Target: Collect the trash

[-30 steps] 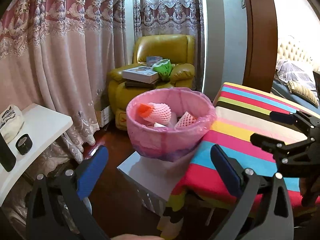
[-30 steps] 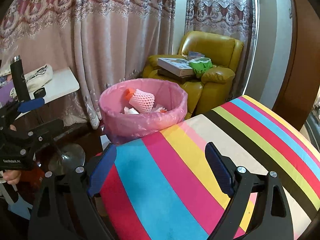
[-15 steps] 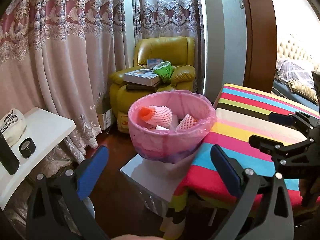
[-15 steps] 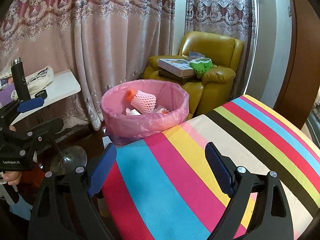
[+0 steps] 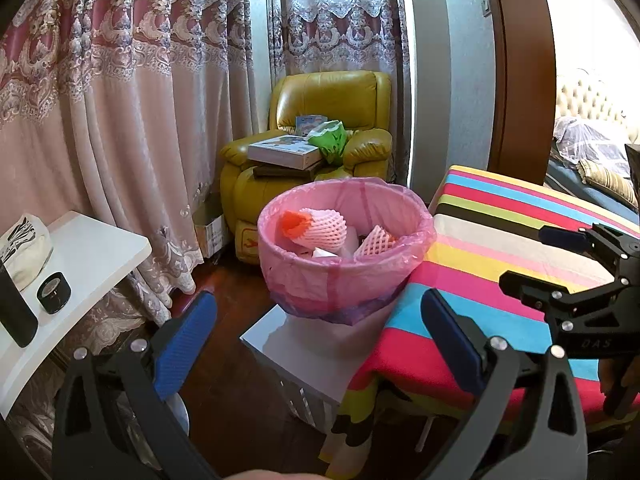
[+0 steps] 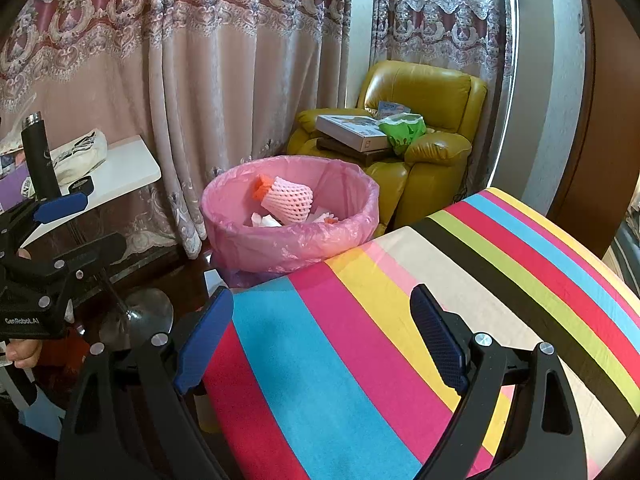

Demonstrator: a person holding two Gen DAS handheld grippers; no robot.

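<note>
The bin liner [image 5: 320,280] in the middle of the frame is thin pink plastic, shiny and wrinkled. Inside lies a foam net sleeve [image 5: 320,226] (soft mesh). The armchair [image 5: 332,96] behind looks of glossy yellow leather. The striped cloth [image 6: 360,360] at lower right is matt. The curtains [image 5: 120,100], upper left, are embroidered fabric.

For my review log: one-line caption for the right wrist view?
Open, empty right gripper over striped cloth, facing pink-lined bin holding foam fruit net.
</note>
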